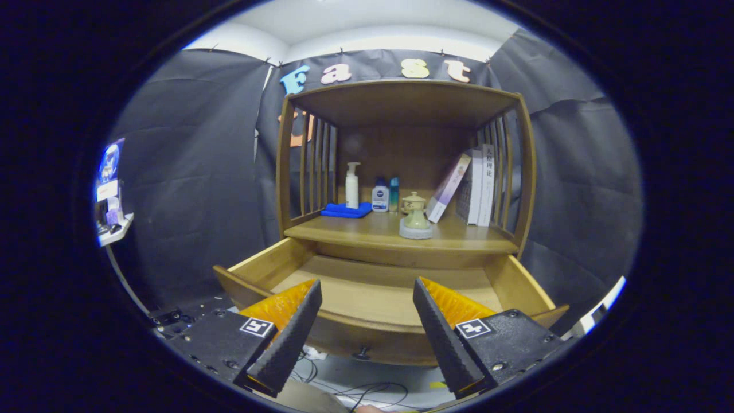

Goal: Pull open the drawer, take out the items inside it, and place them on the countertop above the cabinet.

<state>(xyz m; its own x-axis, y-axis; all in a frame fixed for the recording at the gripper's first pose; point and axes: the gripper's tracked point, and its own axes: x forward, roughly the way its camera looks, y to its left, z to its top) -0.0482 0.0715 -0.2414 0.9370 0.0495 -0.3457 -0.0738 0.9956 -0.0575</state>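
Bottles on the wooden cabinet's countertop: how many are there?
3, in a row at the back: a white pump bottle beside the blue cloth, then a white-and-blue bottle, then a slim teal bottle. None seems hidden.

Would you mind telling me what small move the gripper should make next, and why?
Probably tilt down and ease forward over the drawer to check its near part. The drawer already stands pulled out below the countertop, the gripper hangs open and empty above the drawer's front rim, and the visible drawer floor looks bare, while its near part is hidden behind the fingers.
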